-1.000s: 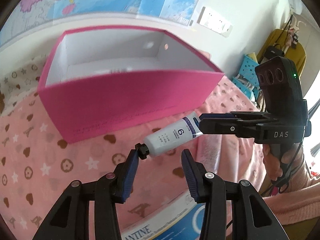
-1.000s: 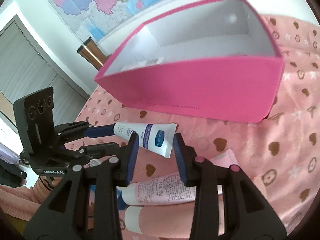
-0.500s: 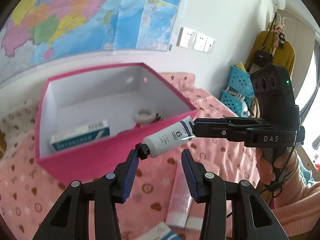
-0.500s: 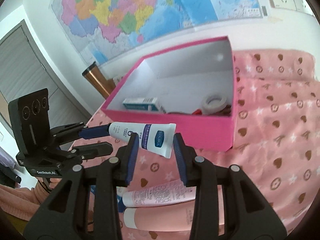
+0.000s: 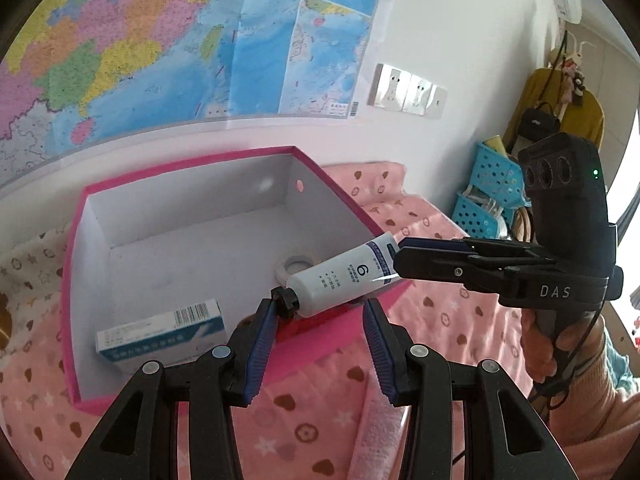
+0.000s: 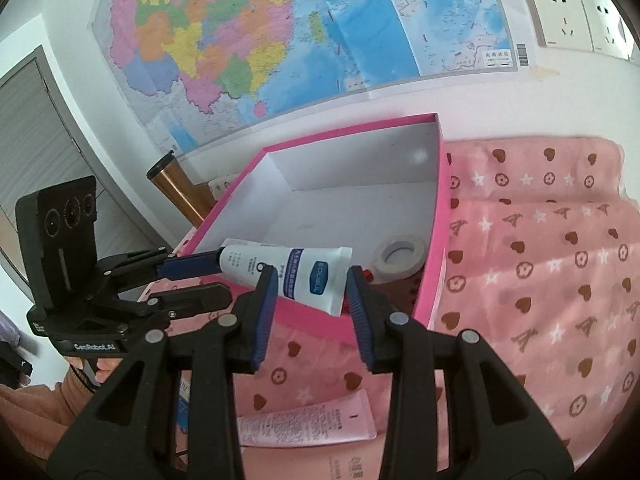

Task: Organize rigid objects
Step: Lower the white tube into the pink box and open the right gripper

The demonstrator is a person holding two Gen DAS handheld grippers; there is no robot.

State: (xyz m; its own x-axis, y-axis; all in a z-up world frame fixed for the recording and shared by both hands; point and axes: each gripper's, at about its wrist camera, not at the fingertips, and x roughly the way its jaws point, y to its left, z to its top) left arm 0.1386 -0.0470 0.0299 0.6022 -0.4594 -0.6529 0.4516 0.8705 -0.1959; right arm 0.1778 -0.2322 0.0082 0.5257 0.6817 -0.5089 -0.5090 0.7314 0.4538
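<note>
A white tube [image 5: 344, 276] with a black cap and a blue label hangs in the air over the near rim of the open pink box [image 5: 76, 280]. My right gripper [image 5: 398, 258] is shut on its flat crimped end. In the right wrist view the tube [image 6: 304, 276] lies across between the pads of the right gripper [image 6: 310, 284]. My left gripper [image 5: 320, 312] stands open. The black cap touches its left pad only, and the other pad is well apart. The left gripper [image 6: 222, 278] shows the same at the cap end.
Inside the box [image 6: 434, 260] lie a blue and white carton [image 5: 160, 332] and a roll of tape [image 6: 400, 258]. A pink tube [image 6: 308, 420] lies on the pink patterned cloth near me. A copper flask [image 6: 180, 192] stands behind the box, blue baskets [image 5: 488, 196] at the right.
Both grippers have risen together with the tube, from in front of the box's near wall to above its rim. The inside of the box has come into view.
</note>
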